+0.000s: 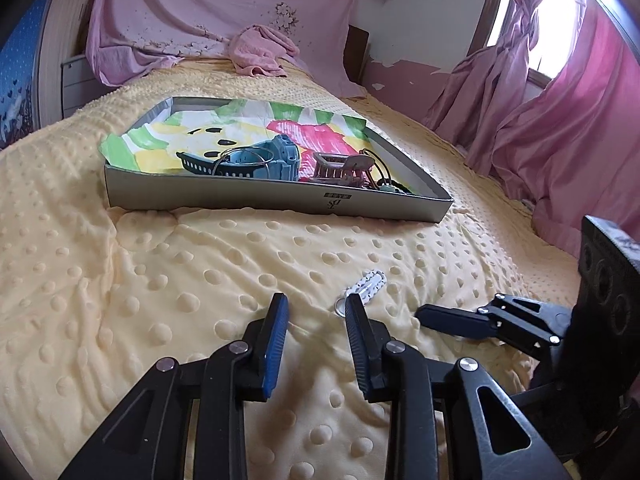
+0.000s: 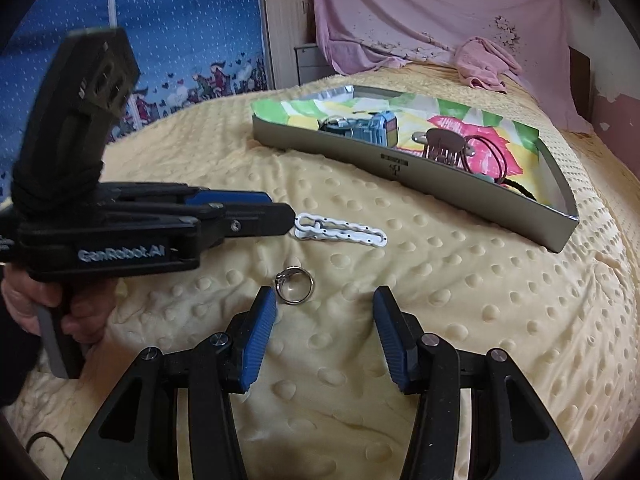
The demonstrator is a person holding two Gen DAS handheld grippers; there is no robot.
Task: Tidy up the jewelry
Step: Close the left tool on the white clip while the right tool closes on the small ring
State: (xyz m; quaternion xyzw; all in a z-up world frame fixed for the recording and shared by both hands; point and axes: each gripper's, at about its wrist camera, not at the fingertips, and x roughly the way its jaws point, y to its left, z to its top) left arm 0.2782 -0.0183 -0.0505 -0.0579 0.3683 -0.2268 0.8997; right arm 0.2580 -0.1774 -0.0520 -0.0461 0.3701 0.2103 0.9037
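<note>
A white hair clip [image 1: 366, 285] [image 2: 340, 232] and a silver ring [image 2: 294, 285] [image 1: 340, 307] lie on the yellow dotted blanket. My left gripper [image 1: 316, 308] is open, low over the blanket, its right finger beside the ring and clip; in the right wrist view [image 2: 280, 212] its tips reach the clip's left end. My right gripper [image 2: 324, 300] is open and empty, the ring just ahead of its left finger [image 2: 260, 328]. A grey tray [image 1: 280, 196] [image 2: 460, 184] with a colourful liner holds a blue watch [image 1: 256, 158] [image 2: 368, 126], a brown hair claw [image 1: 340, 168] [image 2: 442, 142] and hair ties [image 2: 504, 156].
The bed fills both views. A pink crumpled cloth [image 1: 260, 50] lies at the headboard end, with a pink sheet hung behind it. Pink curtains [image 1: 560, 120] hang at the right. A blue patterned panel [image 2: 180, 32] stands at the left.
</note>
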